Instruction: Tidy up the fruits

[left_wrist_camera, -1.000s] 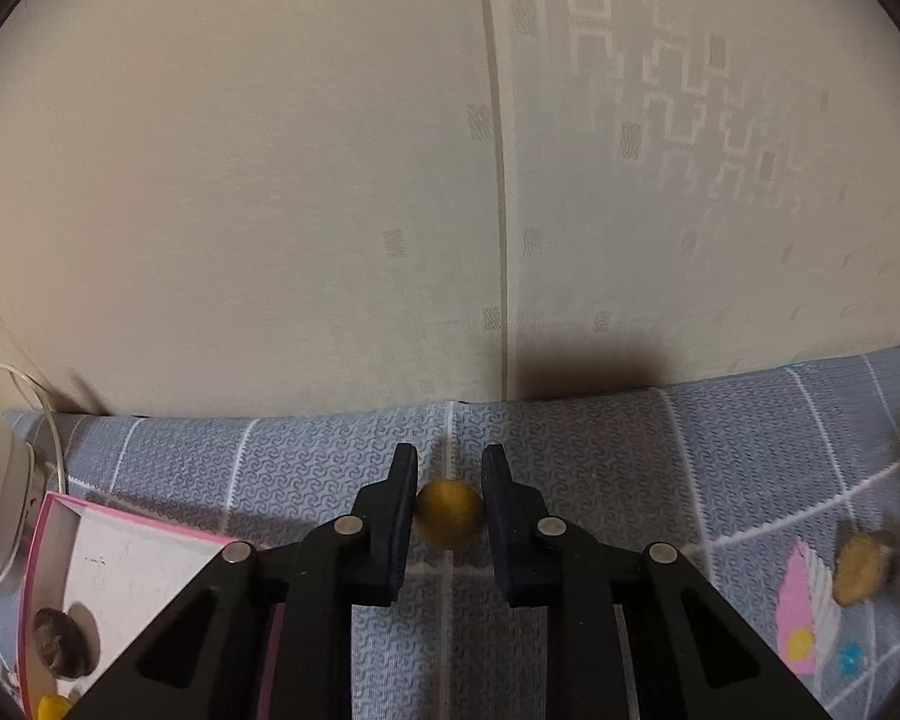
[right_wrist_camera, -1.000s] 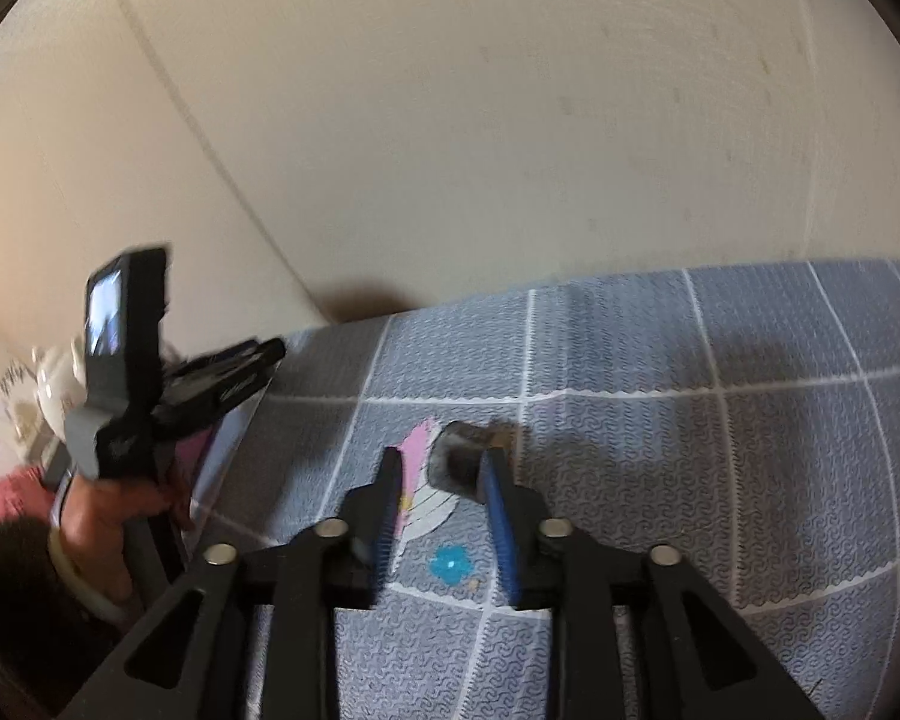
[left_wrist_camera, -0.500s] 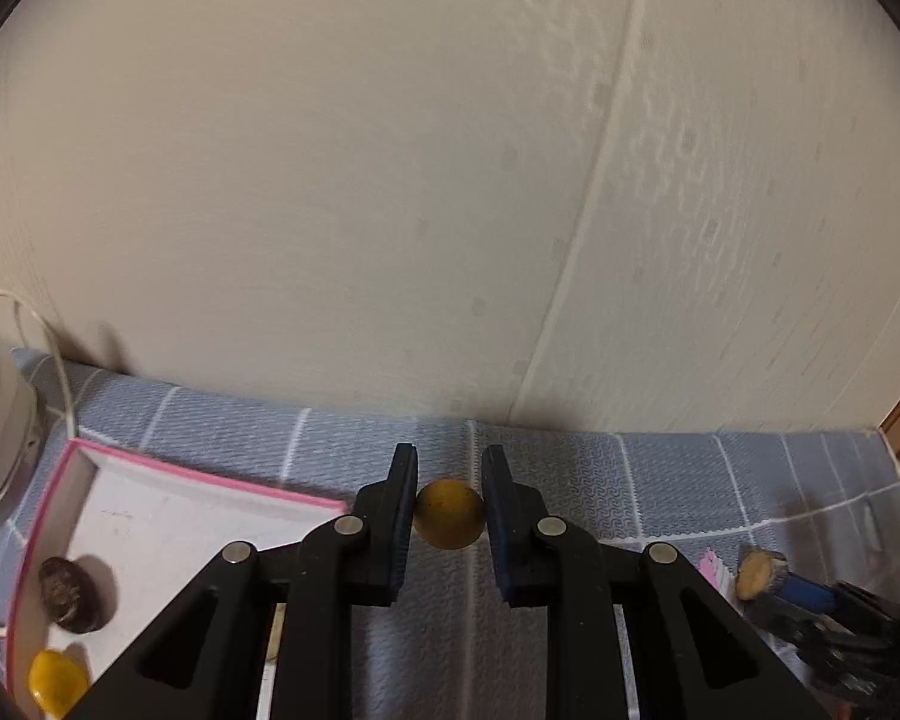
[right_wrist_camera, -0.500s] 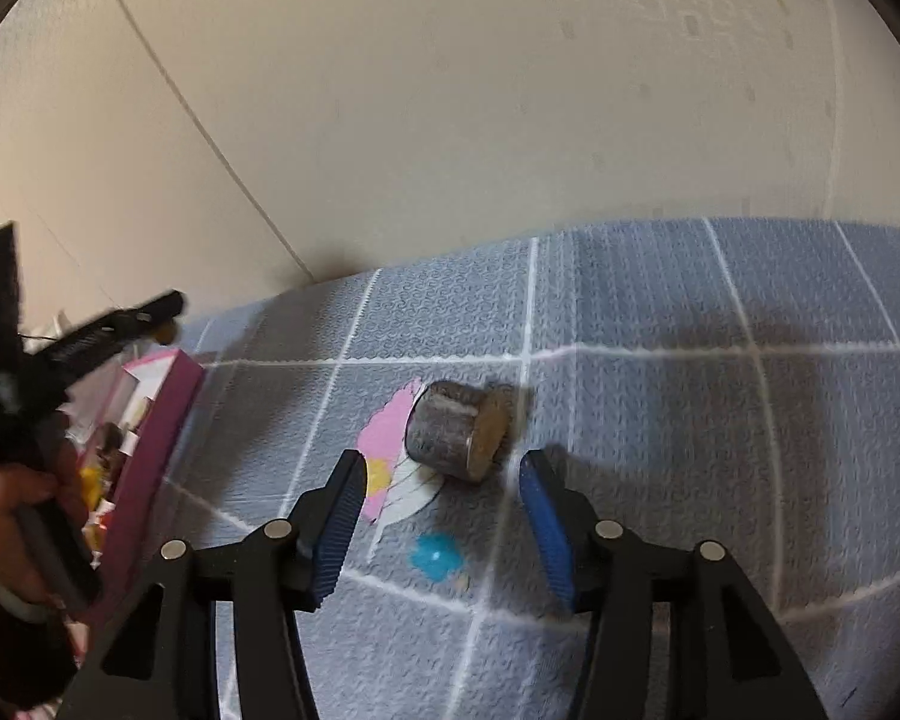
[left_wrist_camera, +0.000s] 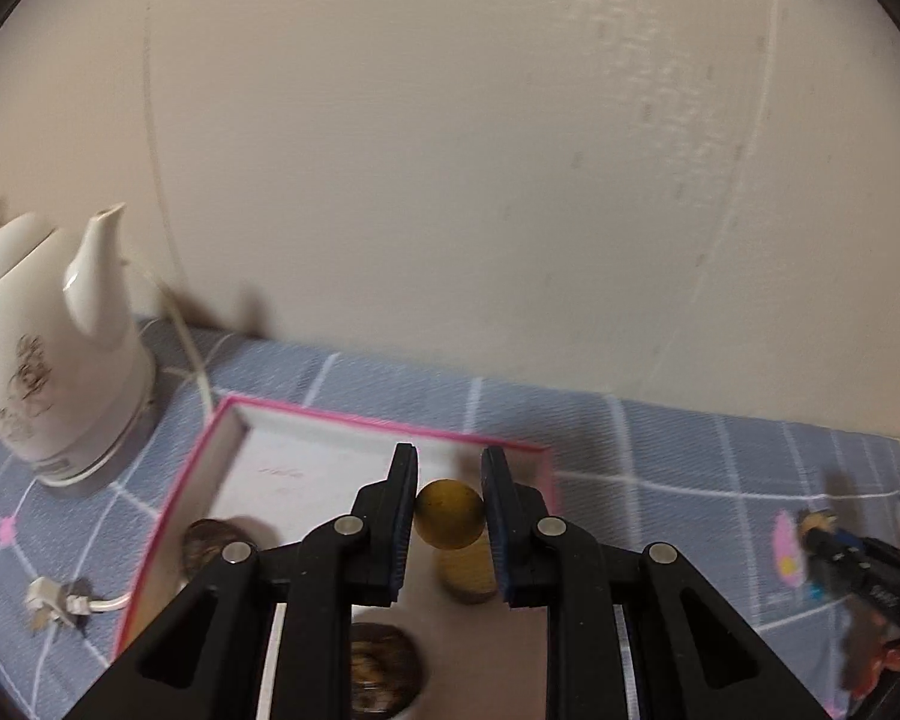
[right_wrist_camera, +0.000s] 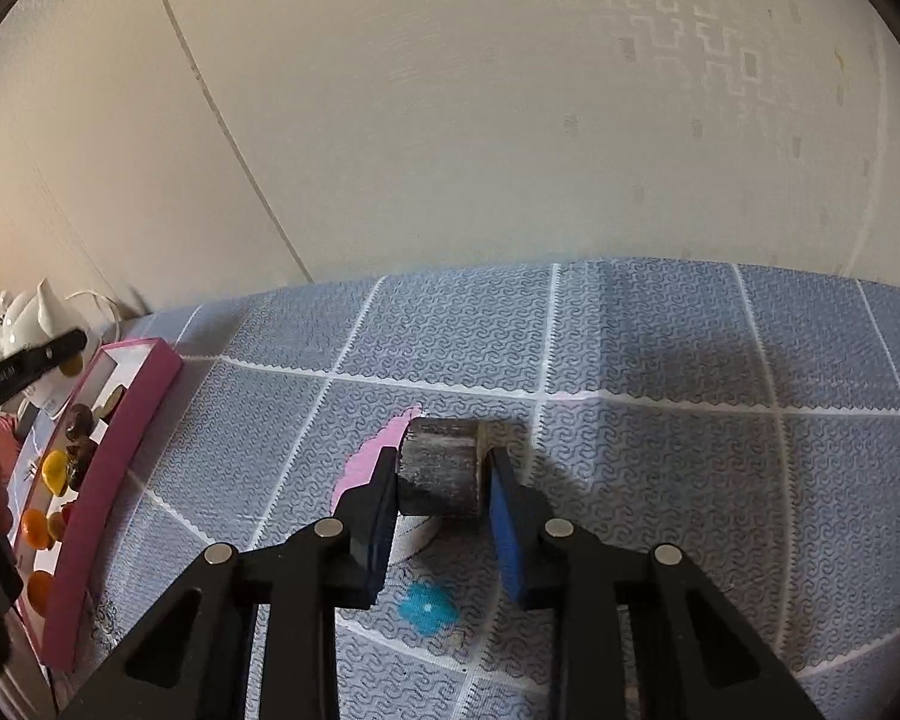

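Fruits are mostly in the pink tray (right_wrist_camera: 114,420) already: we see yellow, orange and dark pieces lying there. Our left tool (left_wrist_camera: 448,516) is closed on a small yellow fruit (left_wrist_camera: 449,513) and holds it above the tray. Our right tool (right_wrist_camera: 441,480) is clamped on a dark cylindrical piece (right_wrist_camera: 441,468) on the counter (right_wrist_camera: 690,420). We judge these two still must go in the tray.

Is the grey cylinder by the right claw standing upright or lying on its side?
On its side. The cylinder lies on the mat, flat ends facing sideways, between the right claw pads.
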The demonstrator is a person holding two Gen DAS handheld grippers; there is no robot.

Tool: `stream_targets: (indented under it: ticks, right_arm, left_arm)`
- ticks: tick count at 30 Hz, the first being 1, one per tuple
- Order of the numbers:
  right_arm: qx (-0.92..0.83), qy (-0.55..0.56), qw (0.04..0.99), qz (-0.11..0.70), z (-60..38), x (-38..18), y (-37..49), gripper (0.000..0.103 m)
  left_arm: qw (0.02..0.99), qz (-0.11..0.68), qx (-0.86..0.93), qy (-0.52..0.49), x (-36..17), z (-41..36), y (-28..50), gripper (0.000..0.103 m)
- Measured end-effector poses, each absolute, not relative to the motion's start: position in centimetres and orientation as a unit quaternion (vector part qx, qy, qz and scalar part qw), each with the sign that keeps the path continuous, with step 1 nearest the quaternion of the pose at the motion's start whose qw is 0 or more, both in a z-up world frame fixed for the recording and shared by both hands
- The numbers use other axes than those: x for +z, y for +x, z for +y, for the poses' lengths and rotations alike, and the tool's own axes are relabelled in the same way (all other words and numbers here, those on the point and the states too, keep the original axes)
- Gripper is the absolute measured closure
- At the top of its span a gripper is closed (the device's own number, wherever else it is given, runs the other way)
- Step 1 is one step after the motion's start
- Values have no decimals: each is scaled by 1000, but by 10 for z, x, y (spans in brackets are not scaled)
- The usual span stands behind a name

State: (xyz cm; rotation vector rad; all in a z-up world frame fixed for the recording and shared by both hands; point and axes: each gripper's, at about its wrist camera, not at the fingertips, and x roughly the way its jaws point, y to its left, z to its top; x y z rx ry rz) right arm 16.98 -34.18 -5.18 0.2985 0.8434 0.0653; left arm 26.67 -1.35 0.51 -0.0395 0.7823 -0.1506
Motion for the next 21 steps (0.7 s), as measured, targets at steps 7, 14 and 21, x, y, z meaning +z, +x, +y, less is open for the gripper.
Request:
stream_targets:
  ticks: [7,14,21]
  right_arm:
    - [38,148,902,403,-344,-47,160,75]
    - [47,151,907,391,-336,-35,154,75]
    - [64,150,909,383,-326,-25,150,75]
  left_arm:
    - [910,410,-35,-47,-12,7,278,81]
    - [892,449,-11,-42,-25,11,284,79]
    - [899,435,-8,-57,-15,16,269,40]
